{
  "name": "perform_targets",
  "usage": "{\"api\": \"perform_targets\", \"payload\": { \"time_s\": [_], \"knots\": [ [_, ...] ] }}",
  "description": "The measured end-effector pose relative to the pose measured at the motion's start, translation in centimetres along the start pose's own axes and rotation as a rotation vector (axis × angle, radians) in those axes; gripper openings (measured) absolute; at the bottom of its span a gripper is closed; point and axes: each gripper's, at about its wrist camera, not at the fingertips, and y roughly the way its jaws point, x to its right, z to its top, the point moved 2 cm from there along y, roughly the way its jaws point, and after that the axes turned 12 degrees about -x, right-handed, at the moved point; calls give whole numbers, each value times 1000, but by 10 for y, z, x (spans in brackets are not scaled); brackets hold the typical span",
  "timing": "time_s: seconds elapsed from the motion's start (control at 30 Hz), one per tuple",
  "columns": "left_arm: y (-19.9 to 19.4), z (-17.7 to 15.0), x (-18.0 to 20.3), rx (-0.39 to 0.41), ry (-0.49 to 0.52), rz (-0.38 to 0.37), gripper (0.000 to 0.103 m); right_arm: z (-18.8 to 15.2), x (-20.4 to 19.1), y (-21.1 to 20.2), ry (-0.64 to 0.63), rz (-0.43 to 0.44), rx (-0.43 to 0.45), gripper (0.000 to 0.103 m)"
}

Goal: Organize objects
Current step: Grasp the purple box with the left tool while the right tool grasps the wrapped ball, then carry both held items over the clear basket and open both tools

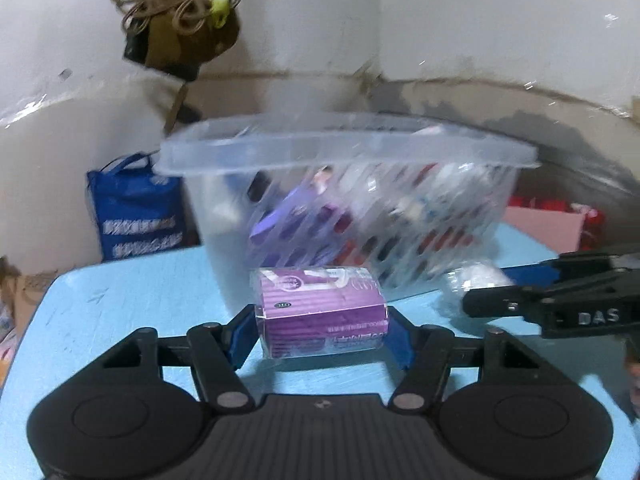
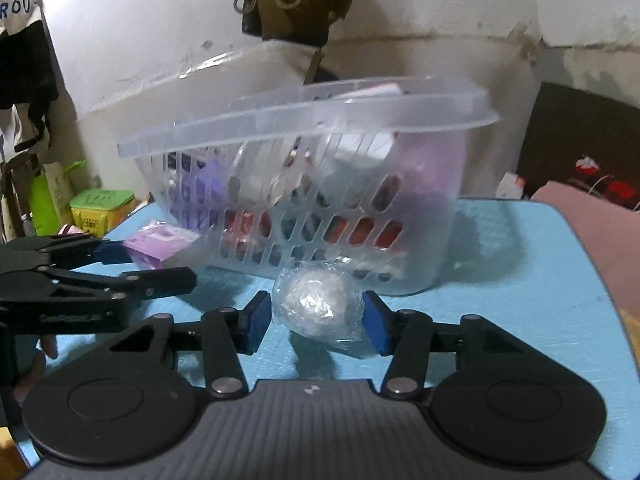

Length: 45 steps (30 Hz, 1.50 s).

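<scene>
Two grippers sit on the blue table [image 2: 520,280] before the basket [image 2: 420,216] near its far edge: left gripper [image 1: 322,330] clamps the purple box [image 1: 320,312], right gripper [image 2: 316,316] pinches the clear-wrapped white ball [image 2: 316,300], both items resting on the table

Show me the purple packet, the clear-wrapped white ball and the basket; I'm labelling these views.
purple packet [image 1: 322,312]: left wrist view, middle of its front face.
clear-wrapped white ball [image 2: 316,300]: right wrist view, centre of the wrap.
basket [image 2: 304,114]: right wrist view, front rim.

Basket [image 1: 344,148] contents blurred behind slotted wall
</scene>
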Motion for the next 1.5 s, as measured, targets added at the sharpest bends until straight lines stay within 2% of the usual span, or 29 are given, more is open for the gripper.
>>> {"api": "perform_targets", "payload": {
  "time_s": [0.1,0.2,0.3,0.93,1.23,1.33,1.43,1.5],
  "knots": [
    [-3,-1,3,33,20,-34,69,-1,0,-6,-9,-4,40,53],
    [-11,-3,8,85,36,-19,69,-1,-3,-11,-17,-13,89,53],
    [-12,-2,10,90,36,-20,69,0,-4,-13,-14,-15,111,53],
    [-16,-5,0,92,-9,-24,69,-1,-4,-15,-26,7,136,53],
    [-22,-6,-2,120,-17,-12,69,-2,-6,-15,-41,23,133,53],
    [-36,-6,-2,179,-16,2,69,-3,-3,-22,-42,115,153,53],
    [-65,0,-7,240,-56,-43,69,1,3,-47,-2,215,199,53],
    [-83,17,-11,267,-83,-63,69,11,-3,-73,-27,213,257,53]
  ]
}}
